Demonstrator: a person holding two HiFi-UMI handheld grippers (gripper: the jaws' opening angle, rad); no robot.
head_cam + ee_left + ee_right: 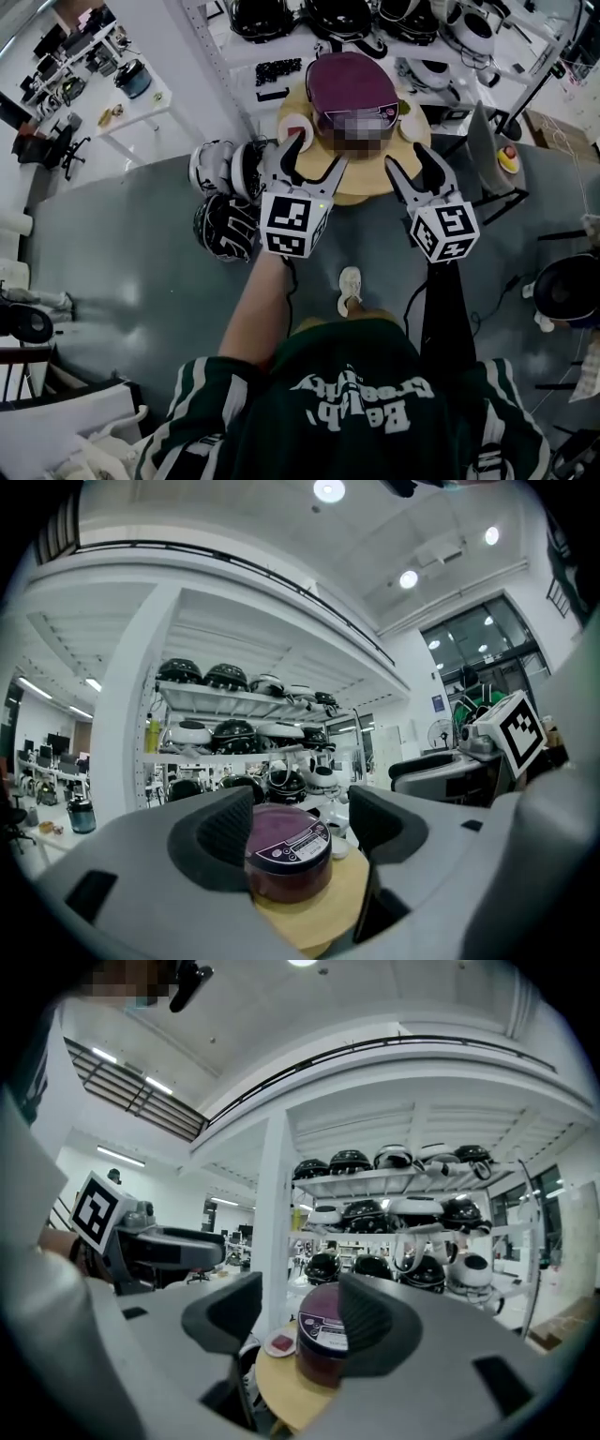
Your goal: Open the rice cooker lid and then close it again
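Head view: maroon rice cooker [352, 94] sits at 12 o'clock, lid down, on a small round wooden table [361, 187]. It takes up the far half of the top, w/ bare wood along the near edge. A small white dish [293, 127] holding sth red sits on the table at the cooker's 9 o'clock, just beside it.

Left gripper [317, 155] is at the cooker's 7 o'clock, jaws spread wide, nothing in them, tips over the table's near rim. Right gripper [412, 159] is at 5 o'clock, also spread and empty. Each gripper view frames the cooker in the gap between the pads, out ahead w/ no contact.

Room: grey floor [122, 244] all round the table, widest open stretch from 8 to 9 o'clock. Two black-and-white round things [225, 225] lie on the floor by the table's 8 o'clock edge, close to the left gripper. White shelves [394, 1185] behind the table at 12 carry rows of rounded black and white items, maybe helmets or more cookers; too small to say. A white pillar [272, 1213] stands at the 11 o'clock side. Desks [141, 103] are at 10 o'clock, well apart. Stands and cables crowd 2 to 3 o'clock.
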